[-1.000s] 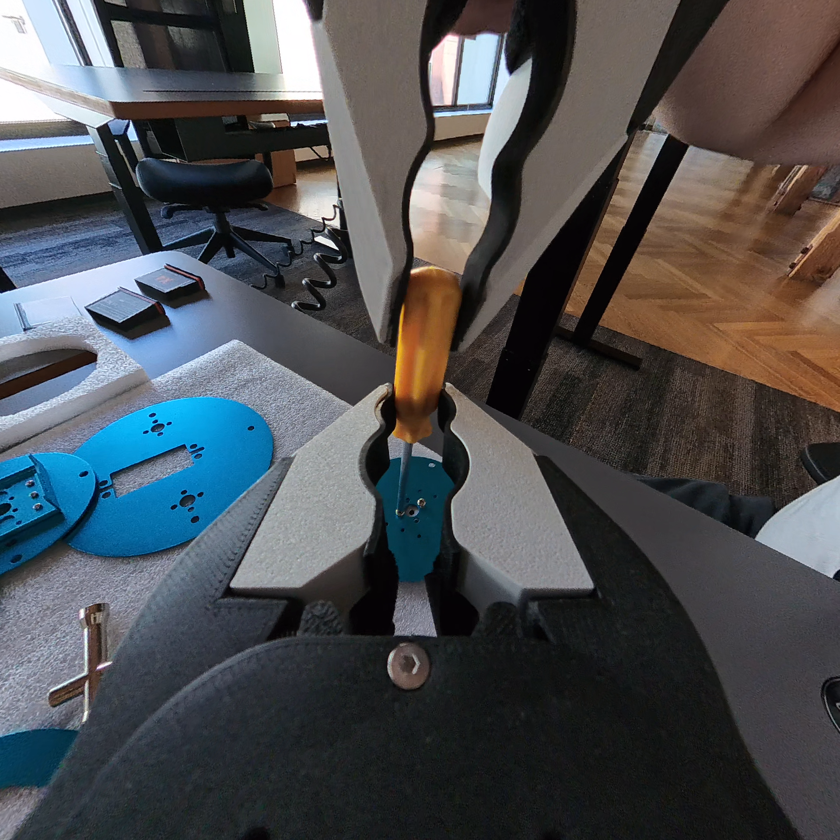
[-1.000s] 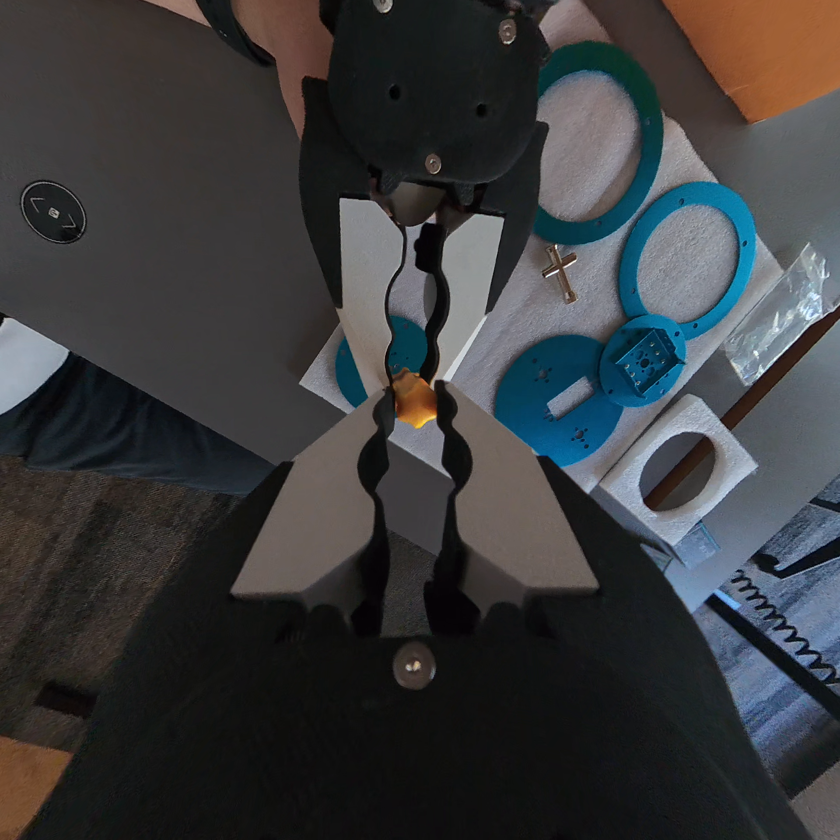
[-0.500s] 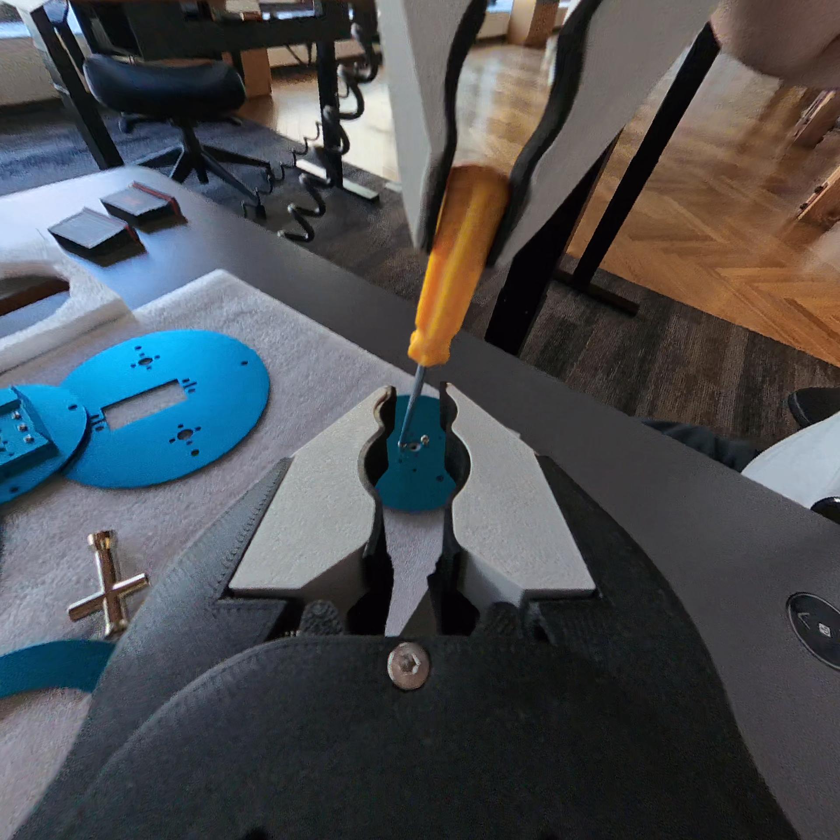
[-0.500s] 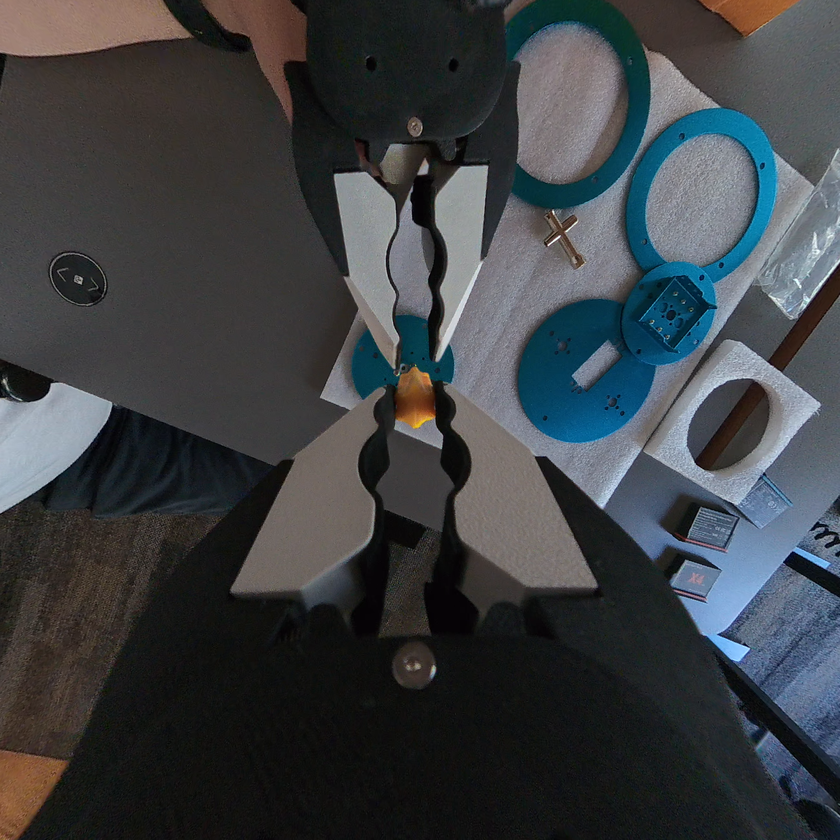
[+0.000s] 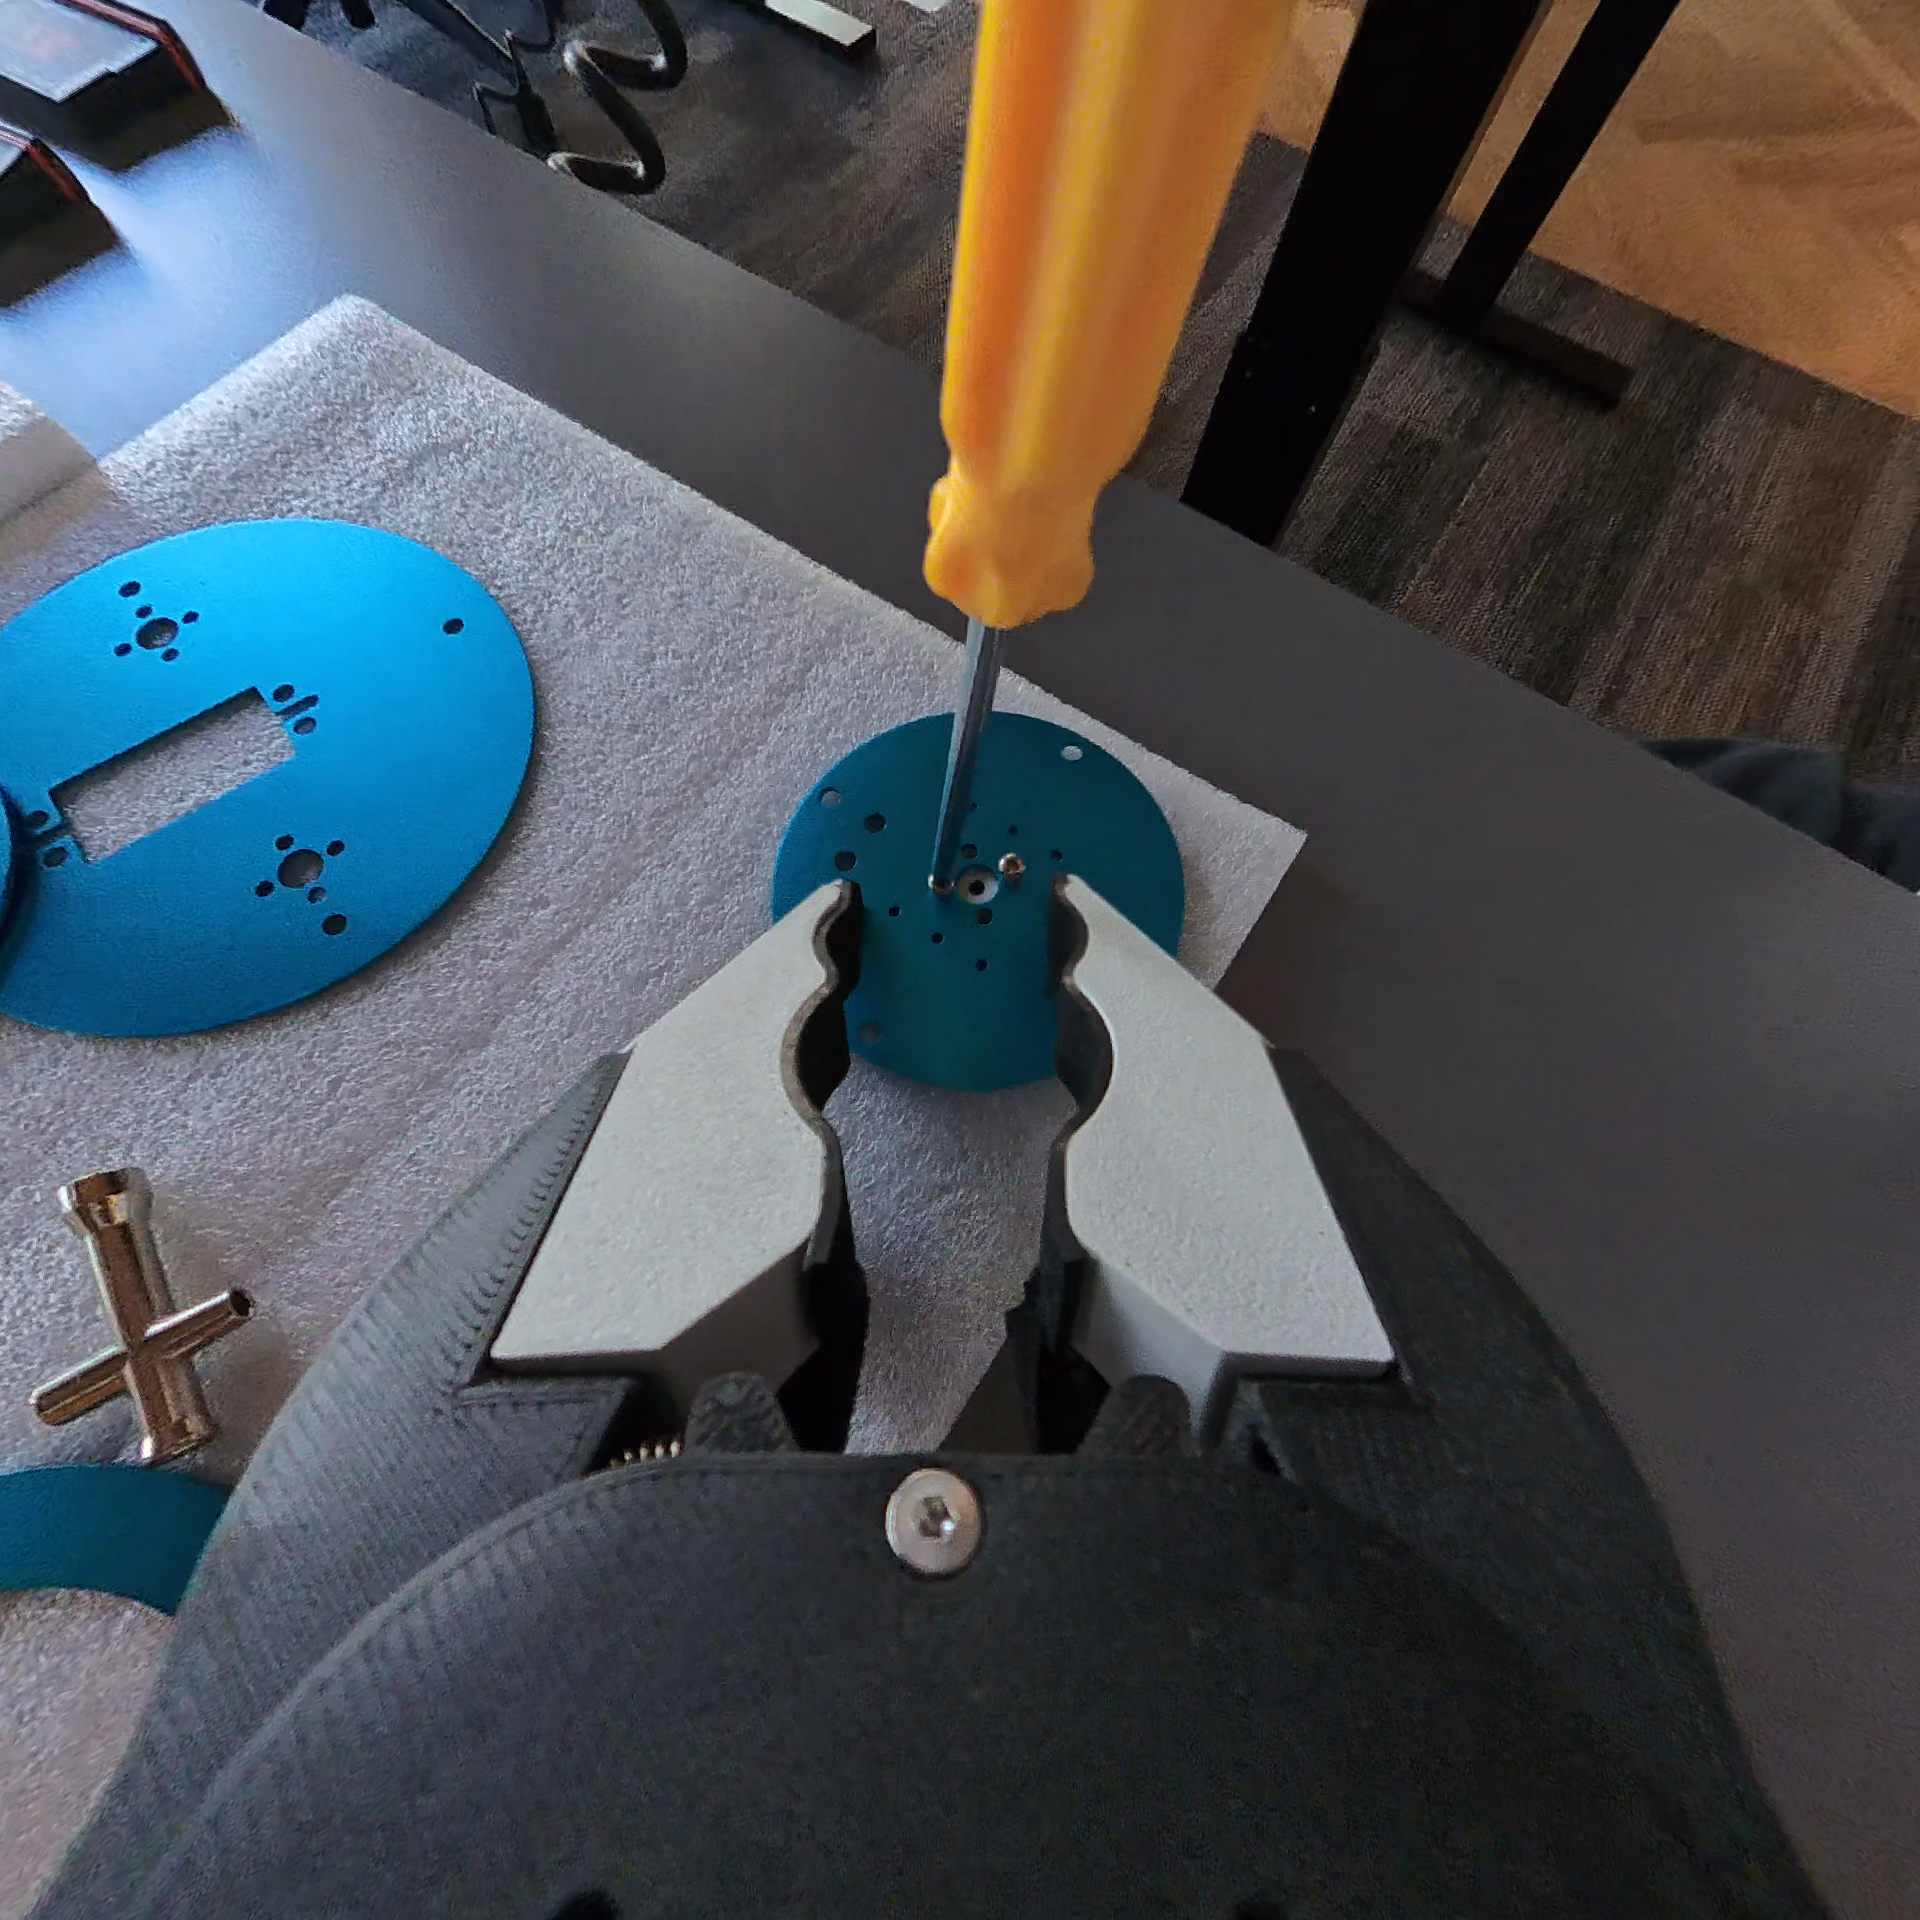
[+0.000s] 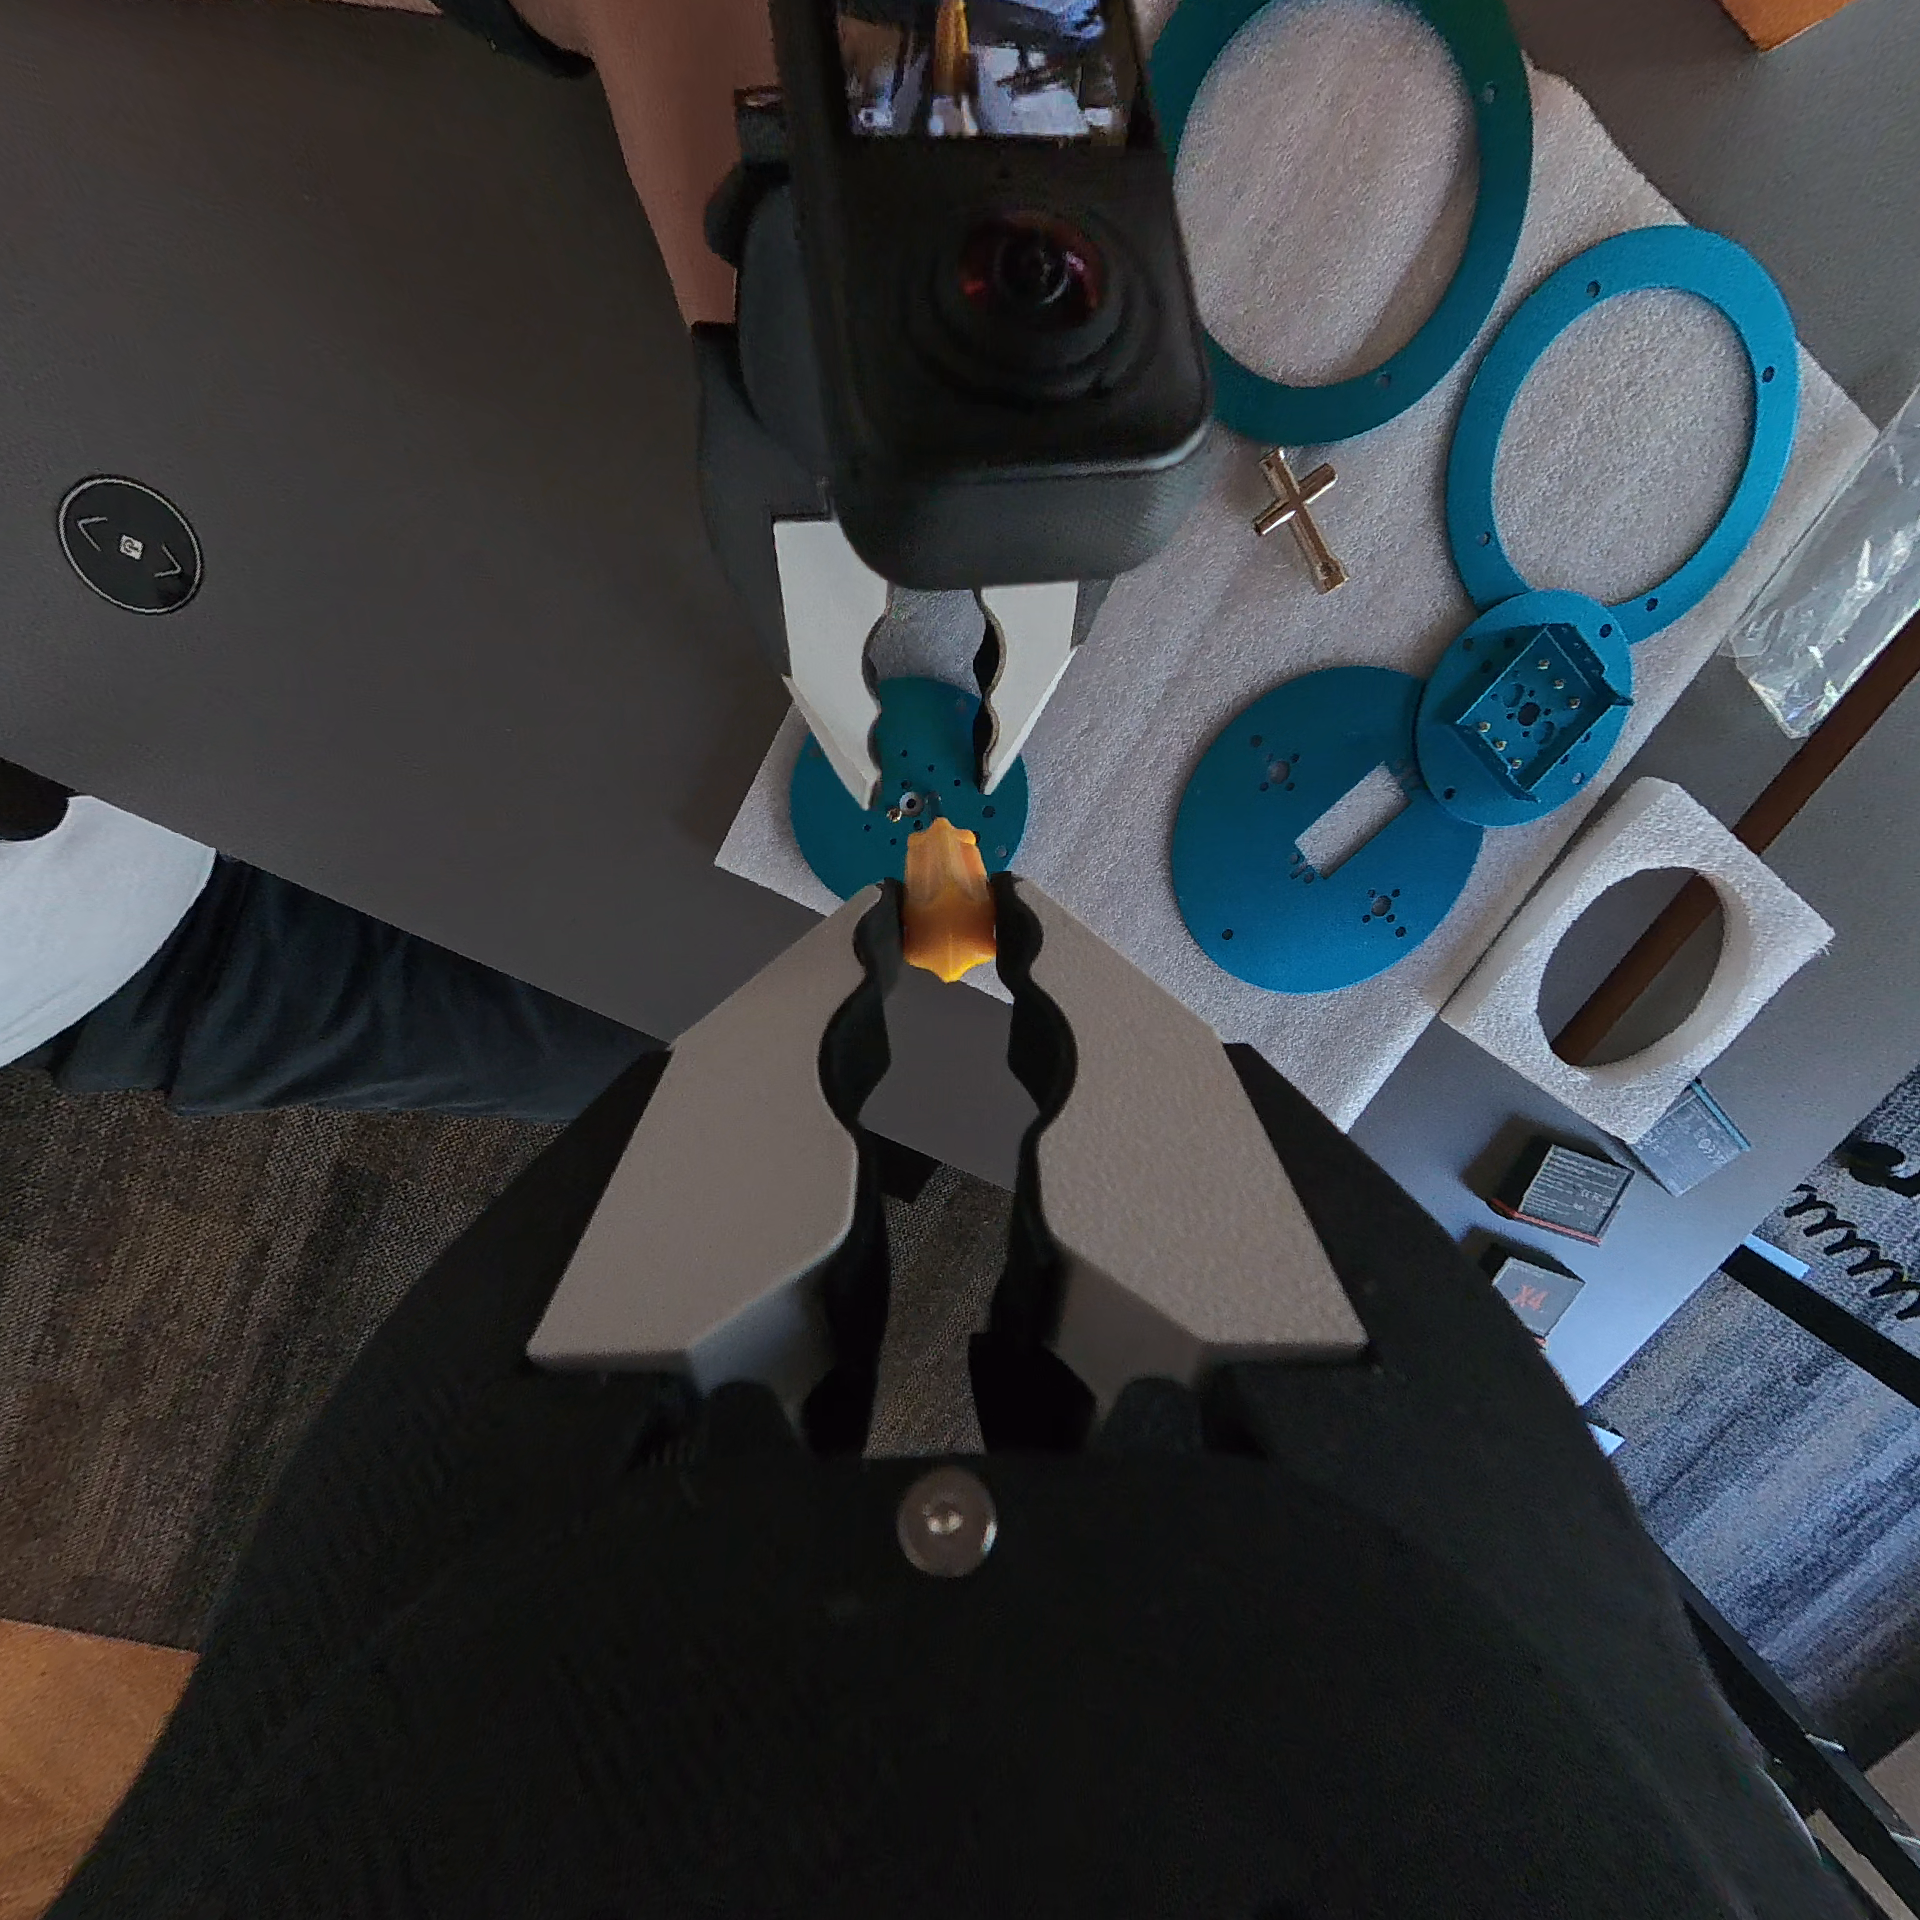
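R fingers clamp screwdriver; tip on small disc btwn L fingers.

To the right of the right claw, a small black box bears a fine-print label and a second black box bears orange characters. Far left, a round disc on the worktop shows arrow signs.

Both handheld tools are showing pale grey wedge-shaped fingers with wavy black inner pads, set in ribbed matte-black printed housings, each carrying one silver hex-socket screw at centre.
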`<action>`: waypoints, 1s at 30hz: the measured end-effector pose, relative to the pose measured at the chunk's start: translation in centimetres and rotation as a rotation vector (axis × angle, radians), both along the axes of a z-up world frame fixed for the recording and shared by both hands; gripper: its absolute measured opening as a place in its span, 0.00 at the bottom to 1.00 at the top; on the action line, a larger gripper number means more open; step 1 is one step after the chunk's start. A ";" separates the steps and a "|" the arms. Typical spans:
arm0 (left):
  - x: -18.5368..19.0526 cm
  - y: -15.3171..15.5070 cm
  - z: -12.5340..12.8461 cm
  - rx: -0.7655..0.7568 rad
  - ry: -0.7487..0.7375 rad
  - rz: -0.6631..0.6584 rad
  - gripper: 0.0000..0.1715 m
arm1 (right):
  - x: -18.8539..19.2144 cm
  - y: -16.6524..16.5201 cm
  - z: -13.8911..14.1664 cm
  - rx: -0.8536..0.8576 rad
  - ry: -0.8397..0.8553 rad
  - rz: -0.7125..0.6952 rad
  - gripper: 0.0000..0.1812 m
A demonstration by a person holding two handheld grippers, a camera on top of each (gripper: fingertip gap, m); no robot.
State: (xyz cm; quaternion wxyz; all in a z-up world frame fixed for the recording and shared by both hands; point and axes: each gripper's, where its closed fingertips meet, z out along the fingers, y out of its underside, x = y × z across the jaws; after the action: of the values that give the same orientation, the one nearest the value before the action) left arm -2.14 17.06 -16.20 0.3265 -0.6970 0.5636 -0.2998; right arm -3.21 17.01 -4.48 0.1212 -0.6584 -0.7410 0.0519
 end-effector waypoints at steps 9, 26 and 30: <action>0.0 0.1 -0.1 0.022 0.011 0.014 0.17 | 1.0 0.3 -0.1 -0.012 -0.037 -0.102 0.09; 0.2 0.0 -0.1 0.040 0.014 0.010 0.15 | 1.1 0.0 -0.5 -0.091 -0.128 -0.486 0.10; 0.2 0.0 -0.1 0.038 0.012 0.015 0.15 | 0.9 0.2 -0.5 -0.102 -0.107 -0.534 0.09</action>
State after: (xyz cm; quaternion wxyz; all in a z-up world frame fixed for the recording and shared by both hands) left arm -1.93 17.04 -16.27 0.3383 -0.6968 0.5659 -0.2825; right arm -2.28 17.17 -4.96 0.0581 -0.8374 -0.5431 0.0204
